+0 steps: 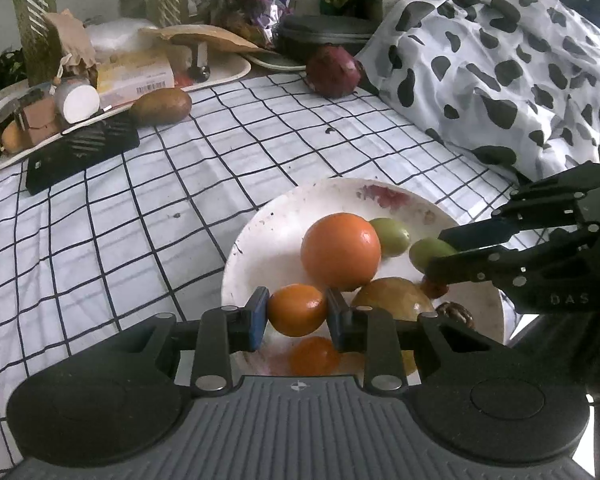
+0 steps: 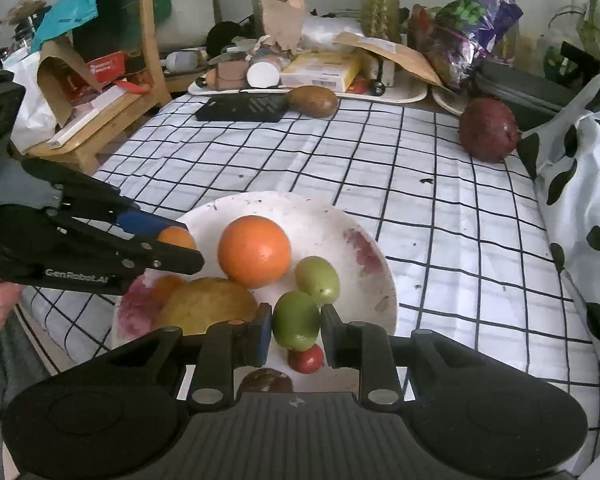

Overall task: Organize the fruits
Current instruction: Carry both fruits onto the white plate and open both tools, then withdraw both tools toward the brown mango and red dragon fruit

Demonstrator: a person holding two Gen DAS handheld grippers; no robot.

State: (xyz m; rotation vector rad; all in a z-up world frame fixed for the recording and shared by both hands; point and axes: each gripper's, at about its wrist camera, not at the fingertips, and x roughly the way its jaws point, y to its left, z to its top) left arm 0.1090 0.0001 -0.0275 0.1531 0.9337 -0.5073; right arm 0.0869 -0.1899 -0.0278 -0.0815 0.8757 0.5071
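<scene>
A white plate on the checked cloth holds a large orange, a yellow fruit, a green fruit, a small red fruit, another small orange and a brown nut. My left gripper is shut on a small orange over the plate's near edge. My right gripper is shut on a second green fruit above the plate.
A dark red fruit and a brown potato lie on the cloth at the back. A black grater, cluttered trays and a cow-print cloth border the table.
</scene>
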